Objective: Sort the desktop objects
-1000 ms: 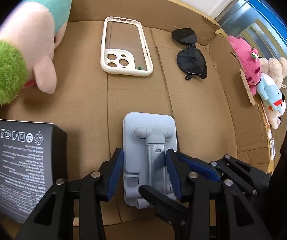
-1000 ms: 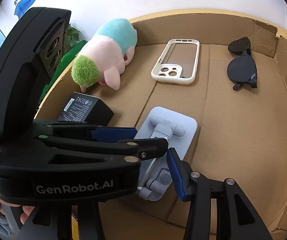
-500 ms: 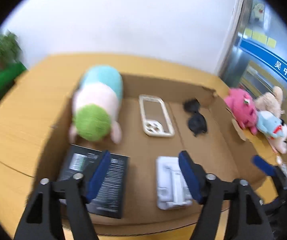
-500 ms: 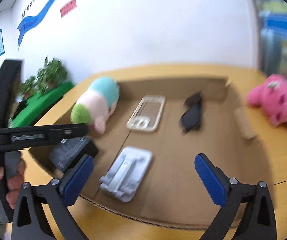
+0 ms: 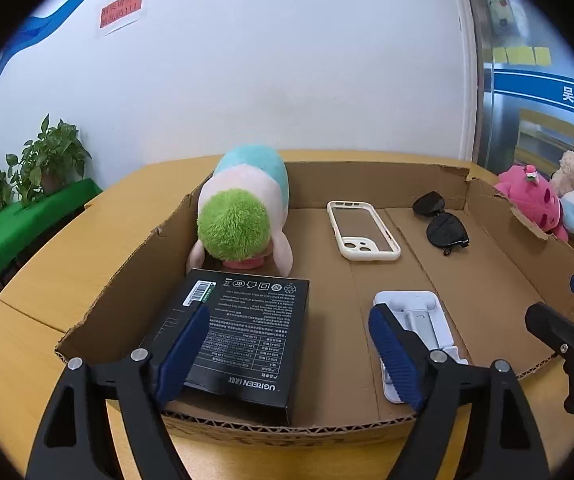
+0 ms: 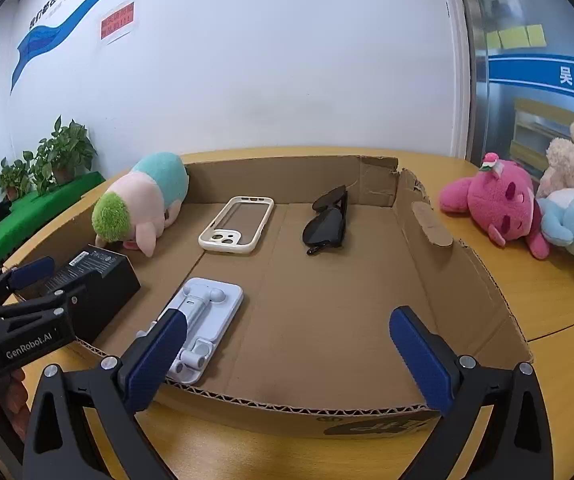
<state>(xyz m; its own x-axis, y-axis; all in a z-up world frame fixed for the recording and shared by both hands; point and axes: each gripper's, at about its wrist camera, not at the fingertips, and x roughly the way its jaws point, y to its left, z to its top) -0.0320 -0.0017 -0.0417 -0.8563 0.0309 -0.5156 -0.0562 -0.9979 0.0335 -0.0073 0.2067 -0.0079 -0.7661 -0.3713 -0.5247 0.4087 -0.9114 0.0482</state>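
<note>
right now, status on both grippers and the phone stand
Left gripper open, just widened, empty. Right gripper open, empty. Pale grey folding phone stand flat in brown cardboard tray. Nothing blocking.

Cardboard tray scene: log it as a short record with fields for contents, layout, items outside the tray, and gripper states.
container: cardboard tray on a wooden table
contents: plush toy, black box, phone case, sunglasses, phone stand
layout: plush, case and sunglasses along the far side; box and stand near the front edge
outside tray: pink plush and other soft toys
left gripper: jaws just opened, holds nothing
right gripper: wide open, holds nothing
</note>
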